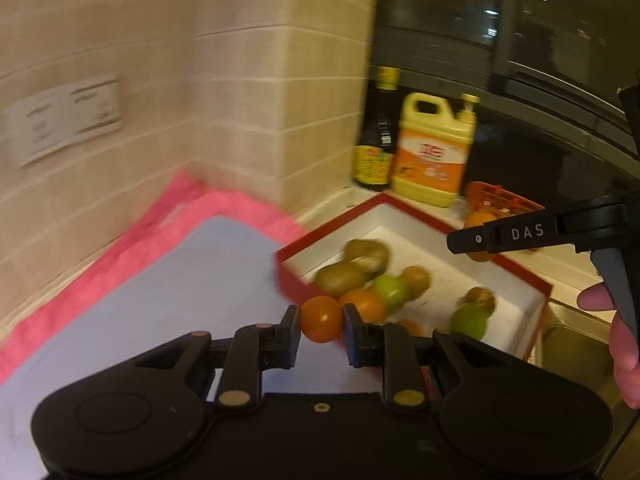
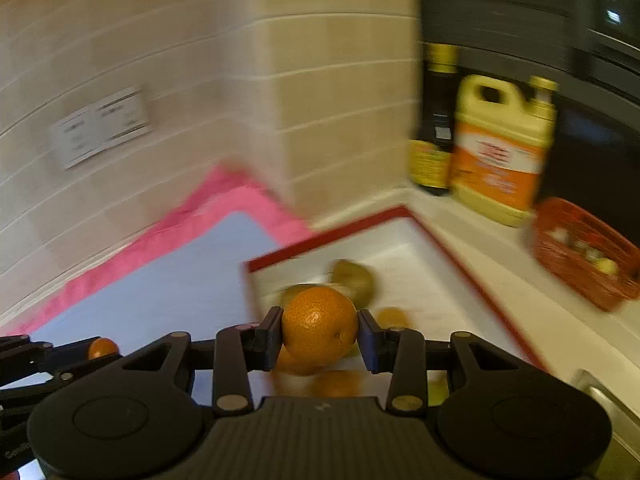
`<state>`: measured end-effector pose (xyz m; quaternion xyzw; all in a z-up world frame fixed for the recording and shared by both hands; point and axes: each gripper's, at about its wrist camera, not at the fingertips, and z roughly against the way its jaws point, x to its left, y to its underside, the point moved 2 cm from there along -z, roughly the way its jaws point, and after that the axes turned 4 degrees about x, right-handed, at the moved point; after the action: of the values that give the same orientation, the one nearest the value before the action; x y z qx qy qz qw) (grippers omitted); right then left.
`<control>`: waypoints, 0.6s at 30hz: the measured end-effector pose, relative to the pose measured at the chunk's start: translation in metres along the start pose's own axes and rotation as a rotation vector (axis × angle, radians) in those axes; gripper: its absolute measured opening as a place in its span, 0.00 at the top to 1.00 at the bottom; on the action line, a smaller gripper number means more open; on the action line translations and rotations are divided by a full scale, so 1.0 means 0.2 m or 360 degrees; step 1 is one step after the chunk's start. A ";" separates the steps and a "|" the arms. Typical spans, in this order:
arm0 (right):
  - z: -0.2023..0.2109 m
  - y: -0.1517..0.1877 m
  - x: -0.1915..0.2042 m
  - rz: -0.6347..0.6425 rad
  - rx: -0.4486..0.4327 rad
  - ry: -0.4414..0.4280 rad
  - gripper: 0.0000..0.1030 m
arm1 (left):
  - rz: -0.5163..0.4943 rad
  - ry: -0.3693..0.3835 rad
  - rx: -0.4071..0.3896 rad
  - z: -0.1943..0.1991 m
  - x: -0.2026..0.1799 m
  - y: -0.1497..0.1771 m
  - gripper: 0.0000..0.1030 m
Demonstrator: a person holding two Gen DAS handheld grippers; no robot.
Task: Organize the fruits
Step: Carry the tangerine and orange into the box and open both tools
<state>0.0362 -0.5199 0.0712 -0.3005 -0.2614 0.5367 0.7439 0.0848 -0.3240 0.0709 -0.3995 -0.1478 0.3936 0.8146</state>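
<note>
The left gripper (image 1: 321, 325) is closed on a small orange fruit (image 1: 321, 319), its two pads pressing the left and right flanks of the fruit at its widest girth, so the fruit sits between the fingertips with its top and bottom free. The right gripper (image 2: 319, 334) is likewise closed on a larger orange (image 2: 319, 330), the pads set on opposite sides at mid-height, the pebbled skin and a small navel mark showing between them. Both fruits look round, firm and light, with skin that gives a little; I judge that a hold across the equator, as here, is the safe one, since a pinch nearer a pole would let a ball of this shape squirt out, and too hard a squeeze could bruise or split the smaller one. Just beyond both pairs of pads lies the red-rimmed white box (image 1: 404, 204), which holds several brownish kiwis (image 1: 340, 278), green fruits (image 1: 390, 290) and more oranges, loosely heaped toward its near left end. To the left of the box a pale blue board (image 1: 192, 280) rests on a pink cloth (image 1: 120, 264), against the tiled wall. Far right of the box stand a yellow jug (image 1: 434, 152) and a dark bottle (image 1: 378, 132), with an orange-red basket (image 2: 584, 252) near them.
</note>
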 end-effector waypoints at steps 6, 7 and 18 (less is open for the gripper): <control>-0.01 0.02 -0.35 -0.0223 0.0035 0.0063 0.60 | -0.0072 0.0163 0.0024 -0.27 -0.16 -0.25 0.75; -0.03 0.02 -0.40 -0.0257 0.0051 0.0070 0.60 | -0.0077 0.0205 0.0038 -0.34 -0.18 -0.31 0.75; -0.39 0.02 -0.58 -0.0592 0.0271 -0.0068 0.60 | -0.0077 0.0416 0.0395 -1.21 -0.34 -0.60 0.75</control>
<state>0.0567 -0.6433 0.0076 -0.1718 -0.2818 0.4164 0.8471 0.2386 -0.5497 0.0145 -0.3400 -0.0007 0.3338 0.8792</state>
